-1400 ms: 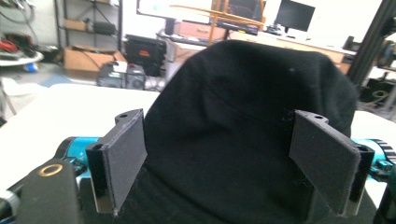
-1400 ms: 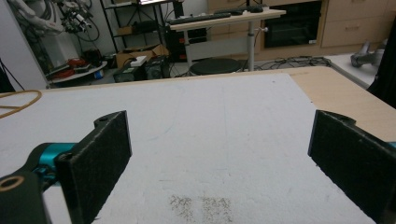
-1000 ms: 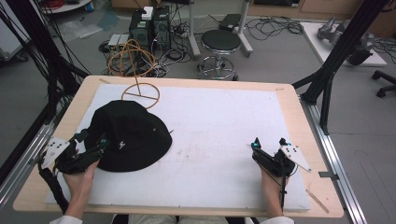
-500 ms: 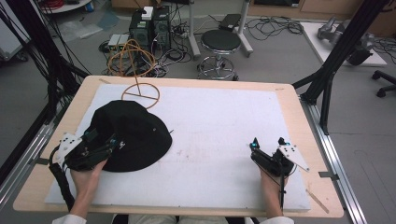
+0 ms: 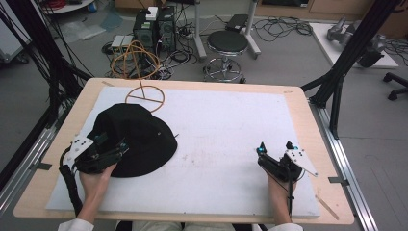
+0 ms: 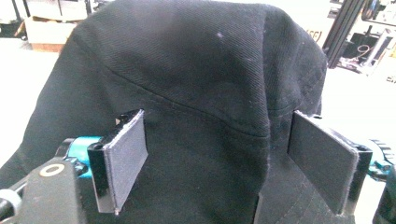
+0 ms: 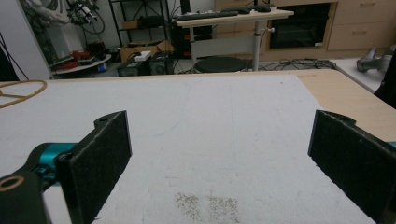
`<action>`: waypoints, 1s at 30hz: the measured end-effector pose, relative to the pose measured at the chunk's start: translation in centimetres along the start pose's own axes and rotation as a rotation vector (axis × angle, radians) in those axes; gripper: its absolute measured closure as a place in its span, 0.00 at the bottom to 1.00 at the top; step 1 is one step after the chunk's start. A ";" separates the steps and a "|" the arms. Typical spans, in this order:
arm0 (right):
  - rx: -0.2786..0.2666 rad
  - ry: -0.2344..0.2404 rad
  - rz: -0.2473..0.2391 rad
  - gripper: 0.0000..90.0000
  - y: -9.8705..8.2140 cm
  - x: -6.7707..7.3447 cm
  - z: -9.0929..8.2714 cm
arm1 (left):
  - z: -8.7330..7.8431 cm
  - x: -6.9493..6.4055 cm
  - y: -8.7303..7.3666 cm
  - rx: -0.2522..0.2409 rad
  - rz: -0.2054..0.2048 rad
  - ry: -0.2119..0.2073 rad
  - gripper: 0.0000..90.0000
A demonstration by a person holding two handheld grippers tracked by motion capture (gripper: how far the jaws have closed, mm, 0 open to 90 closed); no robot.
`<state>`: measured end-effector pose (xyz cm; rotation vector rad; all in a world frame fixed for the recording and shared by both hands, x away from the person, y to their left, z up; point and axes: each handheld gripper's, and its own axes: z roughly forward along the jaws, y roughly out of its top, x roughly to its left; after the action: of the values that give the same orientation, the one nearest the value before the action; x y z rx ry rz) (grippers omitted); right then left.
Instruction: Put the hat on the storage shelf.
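Note:
A black bucket hat [image 5: 137,137] lies crown up on the left half of the white mat [image 5: 226,125]. My left gripper [image 5: 111,143] sits at the hat's near-left brim, open, its jaws straddling the brim fabric. In the left gripper view the hat [image 6: 196,79] rises right in front of the pads [image 6: 125,156], which stand wide apart and do not pinch it. My right gripper [image 5: 275,147] rests open on the mat near the front right, with bare mat [image 7: 205,140] between its jaws.
A wooden ring stand [image 5: 144,96] stands at the mat's far left, just behind the hat. The wooden table edge [image 5: 308,103] frames the mat. Beyond the table are a stool [image 5: 227,45], computer boxes and cables on the floor.
My left gripper has slid forward and to the right, from the table's left edge onto the hat's brim. The right gripper has hardly moved.

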<state>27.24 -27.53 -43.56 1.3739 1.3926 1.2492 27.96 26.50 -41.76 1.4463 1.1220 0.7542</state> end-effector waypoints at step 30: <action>0.003 -0.003 0.000 0.06 0.0 0.0 0.1 | 1.7 -1.3 -0.6 0.101 0.096 0.097 0.64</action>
<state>27.34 -27.57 -43.63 1.3770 1.3930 1.2453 28.91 24.59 -42.47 1.5717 1.1856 0.8528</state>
